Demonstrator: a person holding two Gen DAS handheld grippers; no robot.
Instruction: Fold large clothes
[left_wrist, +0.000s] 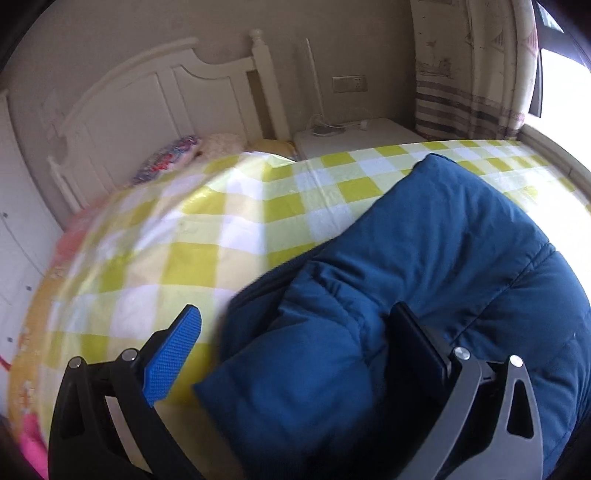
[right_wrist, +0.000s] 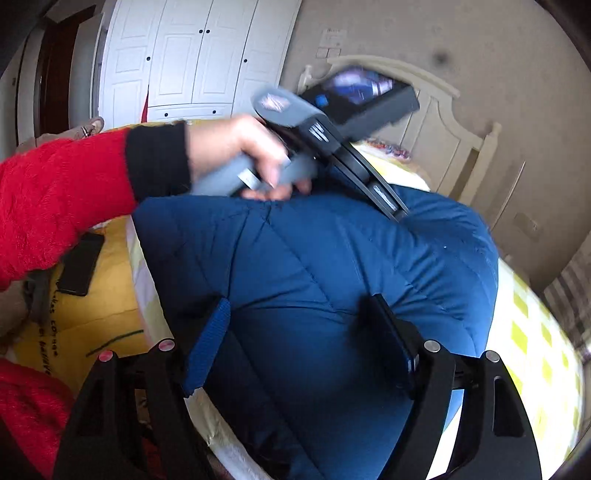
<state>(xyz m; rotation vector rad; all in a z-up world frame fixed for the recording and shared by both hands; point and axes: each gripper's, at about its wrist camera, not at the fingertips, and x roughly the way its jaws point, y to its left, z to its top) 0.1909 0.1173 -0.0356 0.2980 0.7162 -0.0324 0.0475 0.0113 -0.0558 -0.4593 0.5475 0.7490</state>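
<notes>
So the bed (left_wrist: 229, 221) takes up most of both views, covered in a yellow-and-white checked sheet, which makes sense as a big flat spot for folding something bulky; the white headboard (left_wrist: 155, 96) sits at the far end with a small nightstand (left_wrist: 354, 136) beside it; lying across the sheet is the blue padded jacket (left_wrist: 443, 258), puffy and quilted, already bunched into a thick roll near the cameras, so I'd guess it's partway through a fold; a red sleeve (right_wrist: 55, 192) reaches in over the jacket from the left side of the right wrist view, the hand (right_wrist: 236, 147) wrapped round the grip of the left hand-held gripper (left_wrist: 295, 350), whose jaws stand wide apart, straddling the edge of the rolled fabric but not squeezing it, probably lining up a grab; the right hand-held gripper (right_wrist: 299, 343) is spread too, poised above the jacket's back with nothing pinched, so it looks released; off on the yellow bedding by the sleeve there's a dark phone (right_wrist: 81, 264), just parked out of the way.
</notes>
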